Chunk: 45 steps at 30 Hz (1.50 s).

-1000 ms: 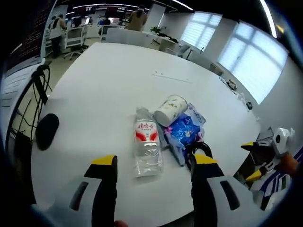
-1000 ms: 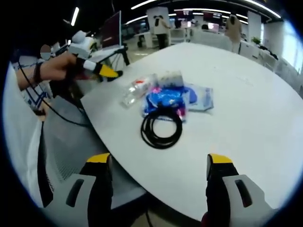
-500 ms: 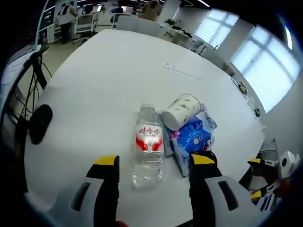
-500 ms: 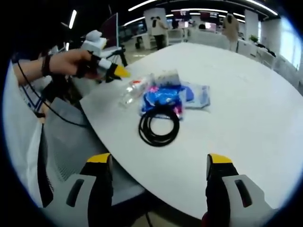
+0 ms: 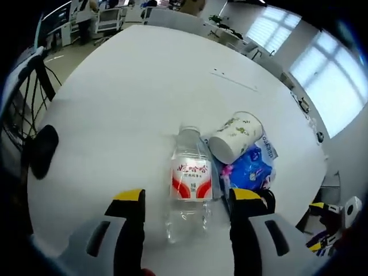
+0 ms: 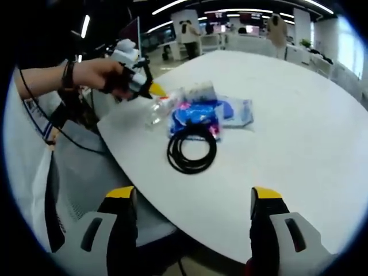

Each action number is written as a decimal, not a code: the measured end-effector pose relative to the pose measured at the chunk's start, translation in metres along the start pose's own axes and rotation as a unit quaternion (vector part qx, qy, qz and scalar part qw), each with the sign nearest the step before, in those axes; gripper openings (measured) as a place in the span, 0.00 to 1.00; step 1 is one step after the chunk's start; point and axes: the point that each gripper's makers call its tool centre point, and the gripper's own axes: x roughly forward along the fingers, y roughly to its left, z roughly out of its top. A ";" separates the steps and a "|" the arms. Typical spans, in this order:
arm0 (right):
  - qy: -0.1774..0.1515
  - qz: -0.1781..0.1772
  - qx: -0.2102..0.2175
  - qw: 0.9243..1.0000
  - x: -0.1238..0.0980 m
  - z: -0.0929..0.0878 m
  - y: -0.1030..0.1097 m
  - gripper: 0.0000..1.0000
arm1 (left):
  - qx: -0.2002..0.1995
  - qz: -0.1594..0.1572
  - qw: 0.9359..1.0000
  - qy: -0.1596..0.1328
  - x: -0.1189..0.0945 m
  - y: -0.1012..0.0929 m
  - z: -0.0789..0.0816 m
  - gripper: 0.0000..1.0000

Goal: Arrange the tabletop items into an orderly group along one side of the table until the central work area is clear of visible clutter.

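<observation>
A clear water bottle [image 5: 190, 181] with a red and white label lies on the white table [image 5: 126, 98], between the jaws of my open left gripper [image 5: 187, 198]. A white paper cup [image 5: 234, 137] lies on its side against a blue plastic packet [image 5: 250, 169]. In the right gripper view the bottle [image 6: 164, 106], the cup [image 6: 202, 92], the blue packet [image 6: 198, 118] and a coiled black cable [image 6: 191, 152] sit near the table's edge. My left gripper [image 6: 150, 89] hovers at the bottle there, held by a hand. My right gripper [image 6: 192, 198] stands open, off the table edge.
A black mouse-like object [image 5: 41, 150] lies at the table's left edge. Cables and a stand [image 5: 31, 69] are beyond it. A grey chair [image 6: 86, 167] sits beside the table's near edge. Desks and people stand far behind.
My left gripper has moved forward and down, so the bottle now lies between its jaws. The right gripper has barely moved.
</observation>
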 end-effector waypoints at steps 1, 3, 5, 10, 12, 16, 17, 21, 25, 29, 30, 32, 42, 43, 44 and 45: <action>-0.001 0.001 0.002 1.000 0.001 0.000 0.000 0.80 | 0.004 0.000 1.000 0.003 0.002 0.000 0.000 0.59; -0.002 0.002 0.004 1.000 0.001 0.001 0.001 0.80 | 0.005 0.000 1.000 0.007 0.007 0.000 0.000 0.59; 0.000 0.004 0.003 1.000 0.002 0.000 0.002 0.80 | 0.002 -0.003 1.000 0.007 0.010 0.000 0.001 0.59; 0.004 0.007 -0.001 1.000 0.003 0.000 0.004 0.80 | 0.006 -0.002 1.000 0.016 0.018 0.000 0.001 0.59; 0.005 0.007 -0.002 1.000 0.002 0.000 0.004 0.80 | 0.003 -0.003 1.000 0.016 0.020 0.001 0.002 0.58; 0.005 0.004 -0.003 1.000 0.000 0.001 0.002 0.80 | 0.004 -0.001 1.000 0.016 0.021 0.002 0.003 0.57; 0.005 0.004 -0.002 1.000 0.000 0.000 0.001 0.80 | 0.001 -0.001 1.000 0.015 0.022 0.003 0.003 0.57; 0.008 0.004 -0.004 1.000 0.000 -0.001 0.001 0.80 | 0.007 -0.007 1.000 0.018 0.027 -0.003 0.002 0.57; 0.009 0.003 -0.003 1.000 0.000 -0.001 0.001 0.80 | 0.011 -0.004 1.000 0.021 0.033 -0.003 0.000 0.53; 0.009 0.001 -0.002 1.000 -0.001 -0.002 0.000 0.80 | 0.031 0.006 0.999 0.009 0.035 0.000 0.001 0.38; 0.009 0.001 -0.001 1.000 -0.001 -0.002 0.000 0.80 | 0.027 0.000 1.000 0.005 0.036 -0.003 0.002 0.38; 0.010 0.000 0.000 1.000 -0.001 -0.003 0.000 0.80 | 0.028 -0.002 1.000 0.003 0.033 -0.004 -0.001 0.38; 0.009 0.003 -0.001 1.000 0.002 0.001 0.001 0.79 | 0.028 -0.002 1.000 0.001 0.019 0.004 -0.006 0.37; 0.009 0.003 -0.001 1.000 0.003 0.001 0.001 0.79 | 0.027 -0.002 1.000 0.002 0.018 0.004 -0.007 0.37; 0.010 0.004 -0.001 1.000 0.003 0.001 0.001 0.79 | 0.028 -0.003 1.000 0.002 0.017 0.004 -0.008 0.37; 0.010 0.005 -0.002 1.000 0.004 0.001 0.002 0.79 | 0.028 -0.002 1.000 0.003 0.015 0.005 -0.009 0.37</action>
